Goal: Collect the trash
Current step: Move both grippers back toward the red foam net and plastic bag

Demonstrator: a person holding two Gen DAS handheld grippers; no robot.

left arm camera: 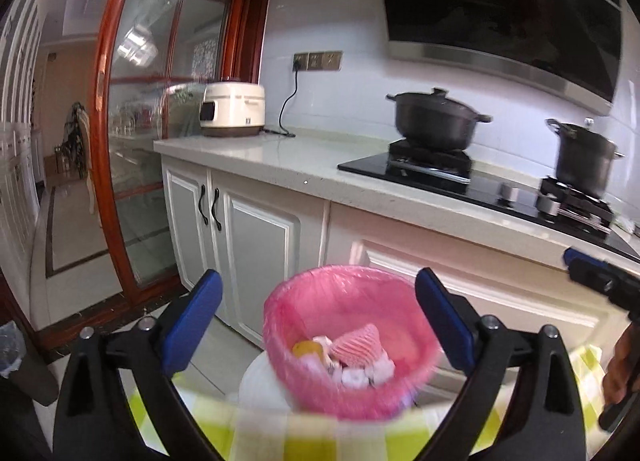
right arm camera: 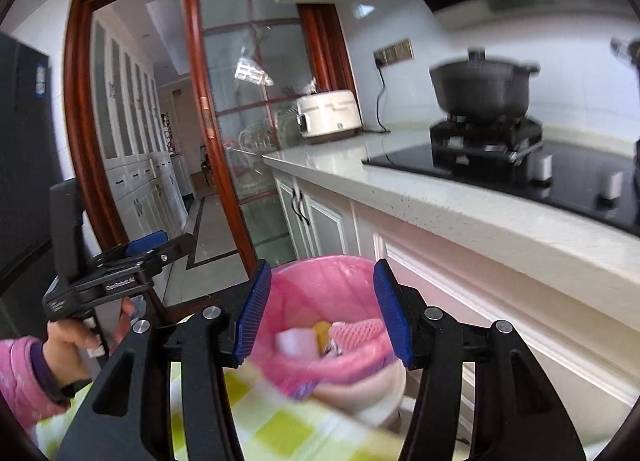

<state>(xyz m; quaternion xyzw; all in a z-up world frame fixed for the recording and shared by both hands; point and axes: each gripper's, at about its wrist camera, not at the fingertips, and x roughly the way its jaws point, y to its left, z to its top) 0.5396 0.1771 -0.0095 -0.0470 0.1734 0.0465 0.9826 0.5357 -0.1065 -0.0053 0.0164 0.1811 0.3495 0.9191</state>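
Below both jaws, trash bin point(left arm camera: 352, 341) stands upright, mouth up.

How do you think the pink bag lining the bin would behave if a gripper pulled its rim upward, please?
The pink bag looks thin and crinkled, so it is probably floppy and easily torn. It holds only a few small scraps, so it likely lifts lightly. Its glossy film may slip between the pads.

A white trash bin point(left arm camera: 264, 381) lined with a pink plastic bag point(left arm camera: 348, 301) is seen upright, just ahead of and below the left gripper point(left arm camera: 316, 321), centred between its spread fingers. Inside the bag, trash is observed: a pink ribbed piece point(left arm camera: 358, 343), a yellow-orange item point(left arm camera: 306, 349), and white scraps point(left arm camera: 356, 377). The contents are blurred and lie loosely heaped at the bottom.
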